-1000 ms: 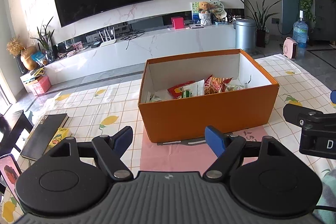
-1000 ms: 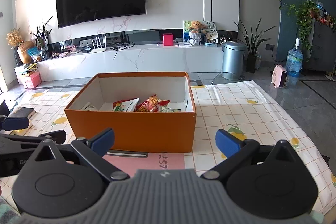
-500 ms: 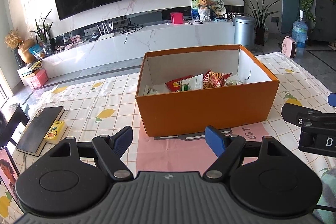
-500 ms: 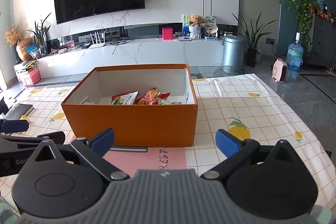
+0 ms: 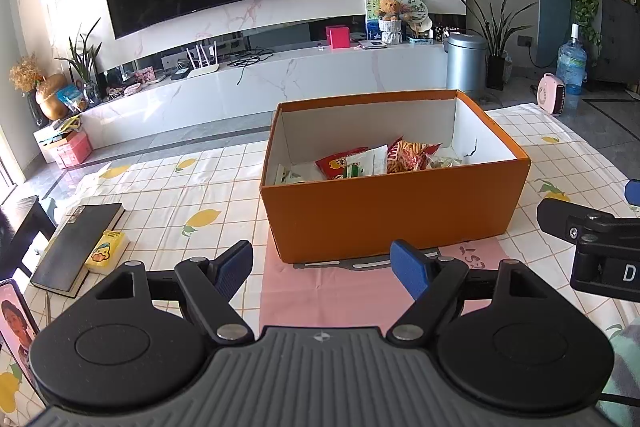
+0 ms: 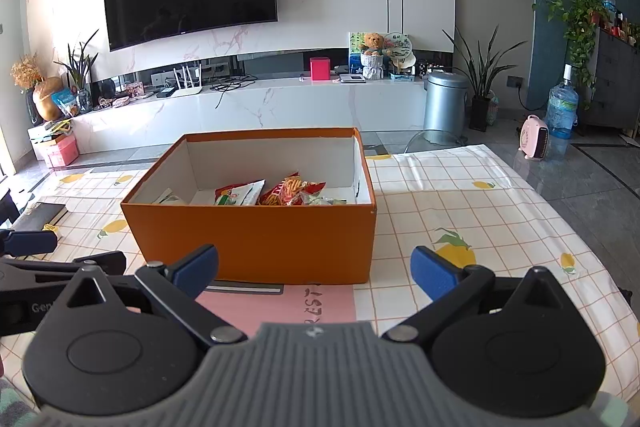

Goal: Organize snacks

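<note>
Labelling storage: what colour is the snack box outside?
Orange outside, white inside; the box shows best in the right wrist view.

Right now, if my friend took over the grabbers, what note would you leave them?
Left gripper: open, empty, held in front of the orange box.
Right gripper: open, empty, also in front of the box.
Snack packets lie inside the box, which stands on a pink sheet on the table.
Done: several snacks boxed.
Left: no loose snacks are clearly in view; check the small yellow pack by the black book.

Orange box [image 5: 394,211], lemon-print checked tablecloth [image 5: 168,195], pink sheet [image 5: 332,291], blue-tipped claws.
</note>
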### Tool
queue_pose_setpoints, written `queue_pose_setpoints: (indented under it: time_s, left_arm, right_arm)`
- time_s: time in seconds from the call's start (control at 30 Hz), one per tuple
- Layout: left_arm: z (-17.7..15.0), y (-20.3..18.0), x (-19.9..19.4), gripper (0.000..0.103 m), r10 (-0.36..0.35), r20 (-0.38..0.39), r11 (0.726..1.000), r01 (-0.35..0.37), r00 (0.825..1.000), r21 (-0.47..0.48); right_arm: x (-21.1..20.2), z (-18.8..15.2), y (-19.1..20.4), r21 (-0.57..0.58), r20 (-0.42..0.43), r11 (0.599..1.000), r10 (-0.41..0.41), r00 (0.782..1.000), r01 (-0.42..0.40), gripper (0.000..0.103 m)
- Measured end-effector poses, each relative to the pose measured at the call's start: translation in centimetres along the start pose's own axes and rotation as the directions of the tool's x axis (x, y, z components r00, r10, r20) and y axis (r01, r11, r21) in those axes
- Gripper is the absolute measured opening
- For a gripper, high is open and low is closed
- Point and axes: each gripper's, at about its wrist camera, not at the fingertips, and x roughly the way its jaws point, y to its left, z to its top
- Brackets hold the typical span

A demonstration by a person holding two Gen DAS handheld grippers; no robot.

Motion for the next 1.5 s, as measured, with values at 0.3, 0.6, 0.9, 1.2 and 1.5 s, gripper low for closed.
queue_pose_setpoints:
  time_s: [0.3, 0.6, 0.9, 1.2, 1.5]
  left_arm:
    - [0.13, 0.07, 0.05, 0.092, -0.002, -0.001, 1.0, 0.002, 1.0, -0.003]
    - [0.12, 0.04, 0.02, 0.092, -0.003, -0.002, 1.0, 0.003, 1.0, -0.006]
    - [0.02, 0.03, 0.13, 0.092, 0.005, -0.007, 1.0, -0.005, 1.0, -0.018]
    - [0.07, 0.06, 0.09, 0.092, 0.007, -0.007, 1.0, -0.007, 1.0, -0.018]
    - [0.1, 0.1, 0.01, 0.092, 0.01, -0.007, 1.0, -0.01, 1.0, -0.012]
  right_arm:
    - [-0.02, -0.04, 0.13, 0.001, -0.004, 1.0, 0.005, 1.0, -0.005, 0.099]
    - [0.23, 0.08, 0.35, -0.002, -0.012, 1.0, 0.007, 1.0, -0.007, 0.099]
    - [0.2, 0.02, 0.35, -0.002, -0.017, 1.0, 0.005, 1.0, -0.005, 0.099]
    - [0.15, 0.05, 0.28, -0.001, -0.02, 1.0, 0.001, 1.0, -0.001, 0.099]
    - [0.21, 0.03, 0.31, 0.001, -0.024, 1.0, 0.002, 1.0, -0.002, 0.099]
